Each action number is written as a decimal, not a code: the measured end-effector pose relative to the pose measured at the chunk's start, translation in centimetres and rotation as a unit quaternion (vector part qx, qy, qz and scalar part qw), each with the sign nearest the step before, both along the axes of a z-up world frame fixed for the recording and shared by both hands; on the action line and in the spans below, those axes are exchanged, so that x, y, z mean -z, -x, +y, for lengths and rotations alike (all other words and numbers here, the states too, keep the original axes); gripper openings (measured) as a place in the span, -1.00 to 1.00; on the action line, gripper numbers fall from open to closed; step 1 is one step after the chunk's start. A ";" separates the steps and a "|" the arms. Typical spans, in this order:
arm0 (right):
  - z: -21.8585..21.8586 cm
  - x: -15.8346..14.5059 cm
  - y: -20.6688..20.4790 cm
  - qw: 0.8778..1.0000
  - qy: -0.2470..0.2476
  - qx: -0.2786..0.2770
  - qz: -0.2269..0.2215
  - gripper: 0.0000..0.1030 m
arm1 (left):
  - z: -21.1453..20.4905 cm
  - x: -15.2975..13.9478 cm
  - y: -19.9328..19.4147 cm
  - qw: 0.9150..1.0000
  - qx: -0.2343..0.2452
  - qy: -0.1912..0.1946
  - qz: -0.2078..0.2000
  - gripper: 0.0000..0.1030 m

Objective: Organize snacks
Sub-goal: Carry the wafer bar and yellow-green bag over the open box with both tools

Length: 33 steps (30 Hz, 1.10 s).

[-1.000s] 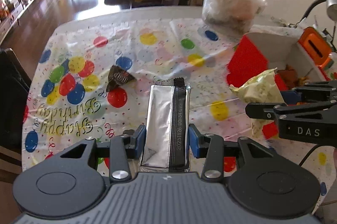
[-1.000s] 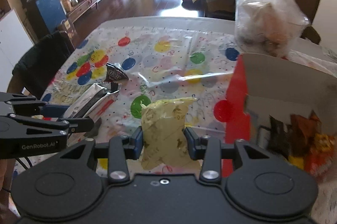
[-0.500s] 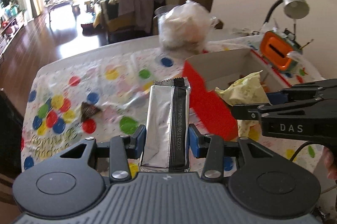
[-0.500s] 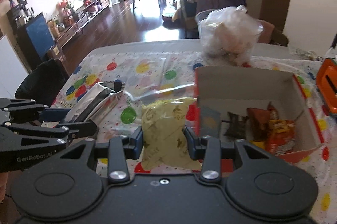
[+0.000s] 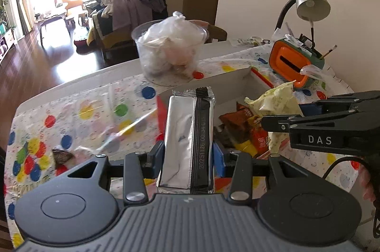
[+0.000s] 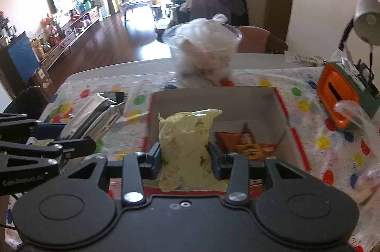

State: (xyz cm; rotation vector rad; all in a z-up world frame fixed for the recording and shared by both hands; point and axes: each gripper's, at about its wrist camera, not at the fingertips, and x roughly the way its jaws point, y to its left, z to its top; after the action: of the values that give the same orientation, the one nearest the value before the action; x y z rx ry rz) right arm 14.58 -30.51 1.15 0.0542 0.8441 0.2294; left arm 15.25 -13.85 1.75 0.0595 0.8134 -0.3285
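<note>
Your left gripper (image 5: 188, 154) is clamped on the lower sides of a tall silver foil snack packet (image 5: 187, 140) with a black seam, and your right gripper (image 6: 185, 158) pinches a crumpled pale yellow-green snack bag (image 6: 187, 147) at its waist, both held in the air by the open red-and-white cardboard box (image 6: 280, 105). Both look light, soft and crushable, the foil likely slippery, so hold the flat sides gently. The box already holds orange and brown snack packets (image 6: 249, 145).
</note>
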 end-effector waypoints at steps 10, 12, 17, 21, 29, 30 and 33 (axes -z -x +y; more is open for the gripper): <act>-6.4 3.7 -4.1 0.999 0.010 0.018 0.038 -0.24 | -6.1 3.1 -4.8 0.999 -0.020 -0.021 0.026 -0.19; -7.3 4.6 -5.0 0.999 0.018 0.017 0.048 -0.24 | -7.0 4.0 -5.9 0.999 -0.026 -0.025 0.037 -0.19; -8.7 6.7 -7.3 0.997 0.030 0.013 0.068 -0.24 | -8.8 6.2 -8.5 0.996 -0.042 -0.049 0.060 -0.19; -9.1 8.1 -9.5 0.996 0.021 0.004 0.085 -0.24 | -9.9 7.7 -10.3 0.993 -0.050 -0.070 0.075 -0.19; -7.8 10.4 -13.2 0.993 0.013 -0.024 0.112 -0.24 | -10.7 9.8 -12.8 0.988 -0.056 -0.087 0.111 -0.19; -7.7 10.6 -13.5 0.993 0.013 -0.025 0.115 -0.24 | -10.9 10.0 -13.1 0.988 -0.055 -0.088 0.118 -0.19; -7.4 11.2 -14.3 0.991 0.014 -0.035 0.131 -0.24 | -11.2 10.7 -13.7 0.985 -0.047 -0.094 0.136 -0.19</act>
State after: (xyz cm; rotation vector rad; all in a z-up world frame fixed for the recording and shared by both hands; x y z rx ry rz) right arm 28.83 -37.90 -10.07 0.0288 1.1124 0.2794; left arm 28.98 -25.08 -8.94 0.1546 1.1143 -0.1718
